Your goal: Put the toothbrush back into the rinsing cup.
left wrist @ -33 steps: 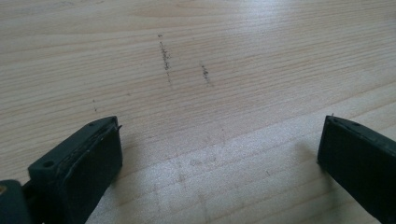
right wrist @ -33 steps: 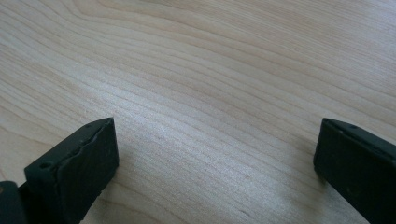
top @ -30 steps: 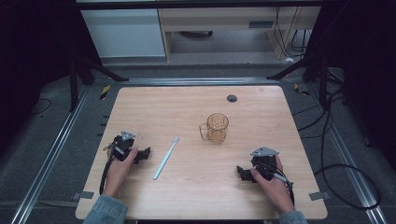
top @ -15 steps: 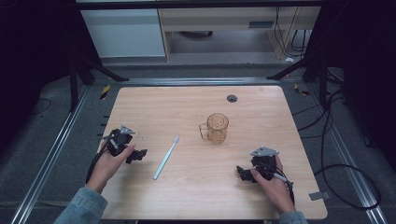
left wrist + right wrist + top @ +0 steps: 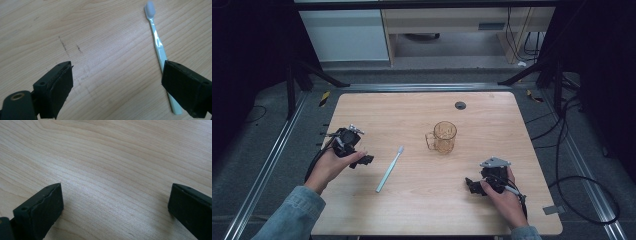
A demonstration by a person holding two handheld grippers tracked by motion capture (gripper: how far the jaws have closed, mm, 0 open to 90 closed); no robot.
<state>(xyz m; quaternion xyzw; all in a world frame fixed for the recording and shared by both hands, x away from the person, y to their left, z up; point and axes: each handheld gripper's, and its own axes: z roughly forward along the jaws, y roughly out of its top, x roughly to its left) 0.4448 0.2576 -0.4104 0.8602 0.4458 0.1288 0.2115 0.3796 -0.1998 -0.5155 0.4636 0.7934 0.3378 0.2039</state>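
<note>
Toothbrush (image 5: 390, 169) is seen lying flat on the wooden counter (image 5: 422, 210), its bristled head pointing away from the person and its handle end nearest them. It is placed just to the right of the left tongs (image 5: 364, 160), which are held above the counter in the left hand (image 5: 332, 167). In the left gripper view the toothbrush (image 5: 160, 57) is partly covered by the right-hand jaw, while bare wood is shown between the two jaws; whether that jaw touches the handle cannot quite be told, though it appears to hang above it. The left tongs (image 5: 117, 95) are spread wide, having just been closing slightly, and nothing is pinched. The right tongs (image 5: 471, 184) are kept well apart from the toothbrush, near the counter's right front; they (image 5: 115, 212) are spread too, with plain wood between them.
</note>
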